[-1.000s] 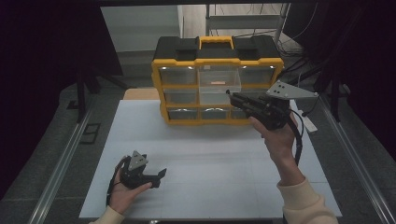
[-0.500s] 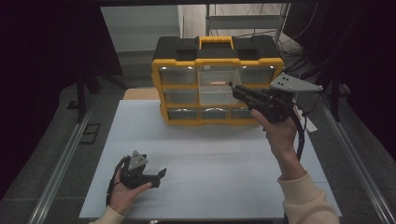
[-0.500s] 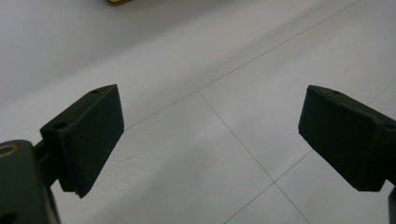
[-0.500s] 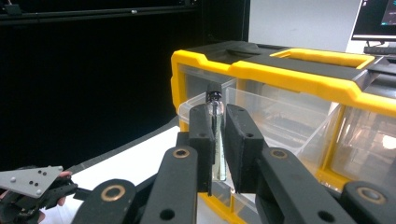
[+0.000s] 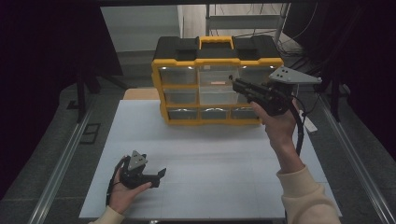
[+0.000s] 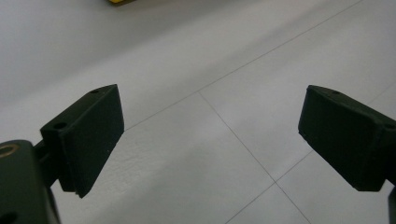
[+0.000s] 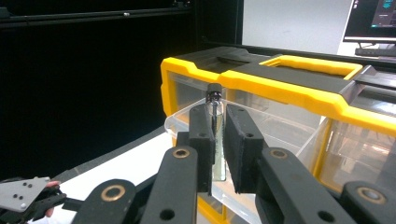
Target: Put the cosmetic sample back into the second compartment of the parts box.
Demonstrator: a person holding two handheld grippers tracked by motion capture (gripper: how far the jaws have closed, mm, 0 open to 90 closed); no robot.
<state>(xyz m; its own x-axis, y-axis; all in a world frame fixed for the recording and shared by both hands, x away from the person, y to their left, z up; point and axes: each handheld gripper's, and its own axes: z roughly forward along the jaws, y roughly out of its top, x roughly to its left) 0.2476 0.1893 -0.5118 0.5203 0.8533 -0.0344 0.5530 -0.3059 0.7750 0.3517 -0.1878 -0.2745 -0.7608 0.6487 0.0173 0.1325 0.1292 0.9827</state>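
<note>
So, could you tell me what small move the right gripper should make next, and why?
Probably ease forward and down a little, then let go. The right gripper is shut on a thin glass tube with a dark cap, held upright above the pulled-out clear drawer of the yellow organizer. The left gripper is open over the white table.

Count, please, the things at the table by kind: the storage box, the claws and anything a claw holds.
Yellow-and-black organizer box: 1
Claws: 2, the left claw open over the table, the right claw at the box
Thin clear tube with a dark cap, pinched in the right claw: 1
Total: 4
</note>
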